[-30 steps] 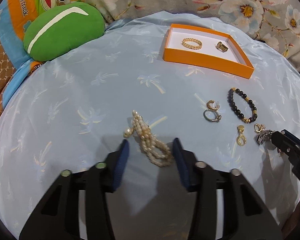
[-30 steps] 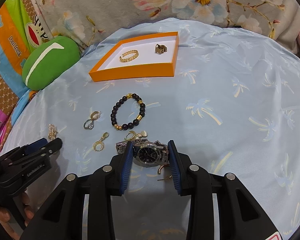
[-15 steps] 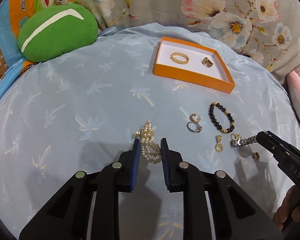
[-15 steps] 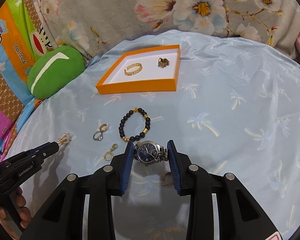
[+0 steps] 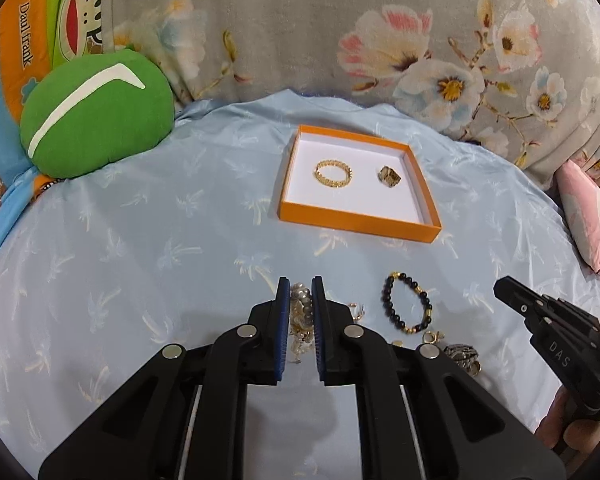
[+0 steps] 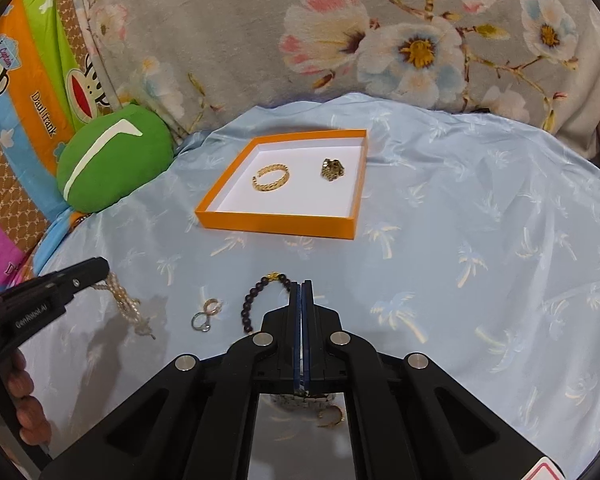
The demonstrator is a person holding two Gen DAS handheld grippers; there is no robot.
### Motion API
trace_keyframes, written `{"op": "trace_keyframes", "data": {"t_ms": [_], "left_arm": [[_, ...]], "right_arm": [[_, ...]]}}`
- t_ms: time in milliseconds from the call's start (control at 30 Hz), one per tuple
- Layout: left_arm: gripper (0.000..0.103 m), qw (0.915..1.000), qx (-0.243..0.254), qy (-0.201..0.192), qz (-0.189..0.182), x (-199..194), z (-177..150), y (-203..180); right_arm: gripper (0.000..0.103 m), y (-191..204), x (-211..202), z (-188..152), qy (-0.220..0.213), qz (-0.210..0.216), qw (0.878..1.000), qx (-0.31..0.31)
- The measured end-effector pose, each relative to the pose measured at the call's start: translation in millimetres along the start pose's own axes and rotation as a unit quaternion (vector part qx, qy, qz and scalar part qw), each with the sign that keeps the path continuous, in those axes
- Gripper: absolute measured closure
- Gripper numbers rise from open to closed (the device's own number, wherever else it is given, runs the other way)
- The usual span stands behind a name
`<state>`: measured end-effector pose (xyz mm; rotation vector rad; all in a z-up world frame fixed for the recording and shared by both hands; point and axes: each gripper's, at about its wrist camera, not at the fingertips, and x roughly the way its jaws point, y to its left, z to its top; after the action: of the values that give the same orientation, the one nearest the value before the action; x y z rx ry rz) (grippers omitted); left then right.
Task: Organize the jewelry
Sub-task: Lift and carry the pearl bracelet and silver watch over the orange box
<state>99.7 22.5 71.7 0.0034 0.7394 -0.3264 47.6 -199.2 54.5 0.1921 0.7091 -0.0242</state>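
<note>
An orange tray [image 5: 360, 222] [image 6: 276, 226] sits on the blue cloth and holds a gold bracelet [image 5: 333, 173] [image 6: 271, 177] and a gold ring [image 5: 389, 176] [image 6: 333, 168]. My left gripper [image 5: 300, 292] is shut on a pearl bracelet [image 5: 301, 312], which hangs from it in the right wrist view [image 6: 130, 308]. My right gripper [image 6: 302, 286] is shut with its pads together; the watch [image 5: 462, 354] lies on the cloth under it. A black bead bracelet [image 5: 408, 304] [image 6: 256, 300] and small earrings [image 6: 206, 316] lie between the grippers.
A green cushion [image 5: 96, 120] sits at the back left. A floral blanket [image 5: 380, 32] runs along the back. A pink pillow [image 5: 588, 220] is at the right. The blue cloth [image 6: 480, 260] stretches to the right of the tray.
My left gripper shut on the pearl bracelet and lifted it. My right gripper closed fully and rose; the watch slipped out and lies on the cloth below it.
</note>
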Motion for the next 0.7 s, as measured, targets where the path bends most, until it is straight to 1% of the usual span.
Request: {"op": "trace_keyframes", "data": {"t_ms": [67, 133, 167, 200, 233, 400, 567, 600, 633, 700], "left_arm": [[0.093, 1.0, -0.001, 0.001, -0.001, 0, -1, 1], [0.093, 1.0, 0.0, 0.003, 0.001, 2, -4, 2], [0.093, 1.0, -0.002, 0.007, 0.0, 3, -7, 2], [0.093, 0.9999, -0.003, 0.012, -0.001, 4, -10, 3], [0.093, 0.9999, -0.004, 0.015, -0.001, 5, -12, 3], [0.093, 0.9995, -0.009, 0.03, -0.003, 9, -24, 5], [0.093, 0.9993, -0.008, 0.036, -0.003, 8, -33, 6], [0.093, 0.9992, -0.008, 0.038, -0.004, 8, -34, 6], [0.093, 0.9992, -0.009, 0.039, -0.004, 9, -35, 7], [0.093, 0.9991, -0.01, 0.04, -0.004, 10, -38, 7]], "right_arm": [[0.094, -4, 2, -8, 0.012, -0.003, 1.0, 0.0], [0.072, -6, 2, -21, 0.025, -0.004, 1.0, -0.004], [0.067, -6, 2, -27, 0.031, -0.004, 0.999, -0.006], [0.06, -4, 3, -32, 0.034, -0.005, 0.999, -0.008], [0.055, -3, 4, -36, 0.037, -0.005, 0.999, -0.01], [0.049, 4, 22, -44, 0.066, 0.002, 0.997, -0.038], [0.049, 2, 38, -46, 0.098, 0.023, 0.993, -0.066], [0.051, 2, 39, -46, 0.102, 0.027, 0.992, -0.07], [0.058, 3, 38, -47, 0.101, 0.031, 0.992, -0.073], [0.063, 5, 35, -49, 0.101, 0.032, 0.991, -0.077]]}}
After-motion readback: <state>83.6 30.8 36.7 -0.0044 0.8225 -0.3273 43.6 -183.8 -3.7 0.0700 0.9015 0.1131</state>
